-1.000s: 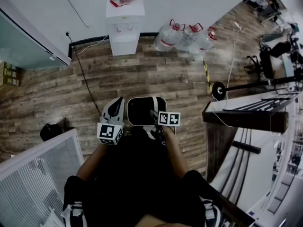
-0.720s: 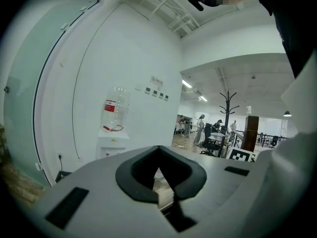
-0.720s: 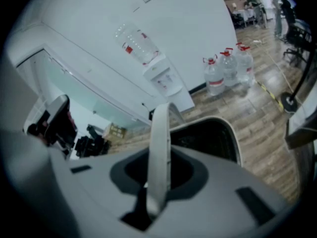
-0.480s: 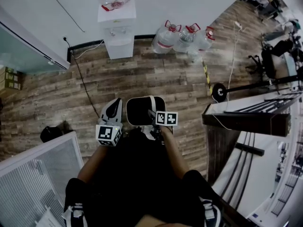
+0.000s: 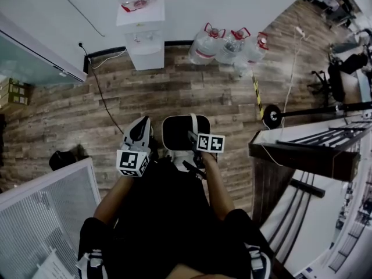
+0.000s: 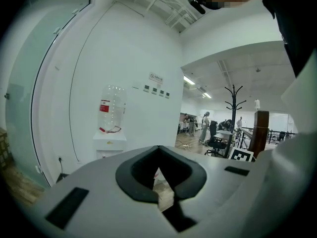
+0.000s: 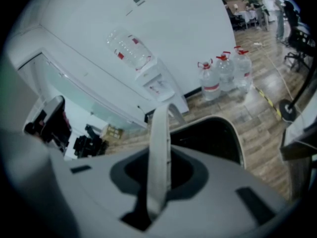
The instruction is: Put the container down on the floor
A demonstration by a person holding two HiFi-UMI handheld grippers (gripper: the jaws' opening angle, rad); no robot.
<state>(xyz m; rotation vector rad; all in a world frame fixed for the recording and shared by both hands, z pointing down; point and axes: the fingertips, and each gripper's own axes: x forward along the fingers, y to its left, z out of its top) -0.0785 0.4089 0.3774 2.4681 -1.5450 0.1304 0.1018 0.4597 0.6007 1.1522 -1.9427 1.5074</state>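
Container [image 5: 185, 131] has shifted slightly right, its handle [image 7: 159, 148] clamped in right claw [image 7: 158, 180]; left claw [image 6: 162, 202] nearly closed, empty.

Both arms forward and low, left gripper [image 5: 142, 130] jaws together, right gripper [image 5: 192, 137] jaws around handle [image 7: 159, 148].

Operator and hand-held rig, seen from the head view. The person wore a black top [image 5: 168, 214] with short sleeves. The left gripper [image 5: 141, 133] and right gripper [image 5: 192, 137] had pale grey housings (each with a dark diamond-shaped recess) and carried cubes [image 5: 132, 161] bearing black-and-white square markers.
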